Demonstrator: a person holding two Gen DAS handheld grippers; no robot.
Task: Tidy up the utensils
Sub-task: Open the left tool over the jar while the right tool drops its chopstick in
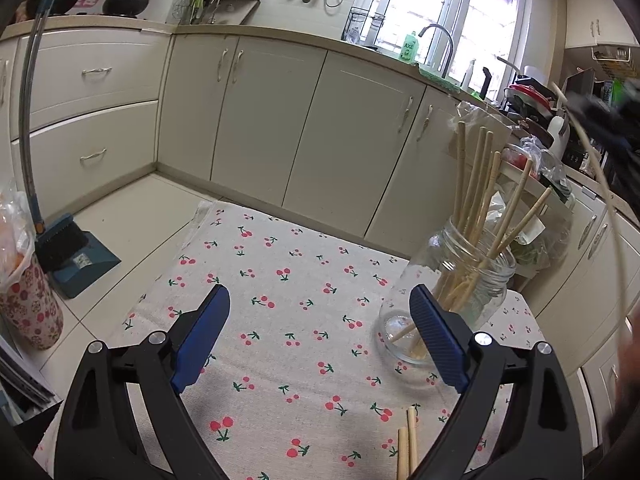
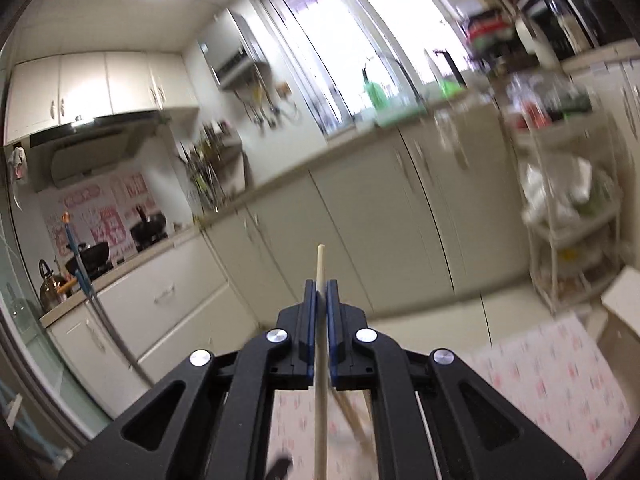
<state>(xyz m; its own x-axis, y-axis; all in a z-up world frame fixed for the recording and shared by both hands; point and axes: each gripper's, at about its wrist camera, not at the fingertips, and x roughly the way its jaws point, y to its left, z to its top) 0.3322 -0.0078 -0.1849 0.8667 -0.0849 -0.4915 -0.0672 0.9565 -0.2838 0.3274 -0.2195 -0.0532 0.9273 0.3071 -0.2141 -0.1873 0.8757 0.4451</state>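
A clear glass jar [image 1: 448,284] stands on the cherry-print cloth [image 1: 280,280] and holds several wooden chopsticks [image 1: 476,184]. My left gripper [image 1: 320,308] is open and empty, its right finger just in front of the jar's base. Two loose chopsticks [image 1: 407,446] lie on the cloth near the bottom edge. My right gripper [image 2: 321,292] is shut on a single chopstick [image 2: 320,360], held up above the cloth; it shows blurred at the far right of the left wrist view [image 1: 592,168]. More chopsticks [image 2: 352,416] lie below it on the cloth.
Cream kitchen cabinets [image 1: 260,112] run behind the table. A dustpan and brush [image 1: 76,252] stand on the floor at left, beside a floral bin [image 1: 28,304]. A wire rack [image 2: 572,208] stands at right. The cloth's far edge [image 1: 248,208] drops off to the floor.
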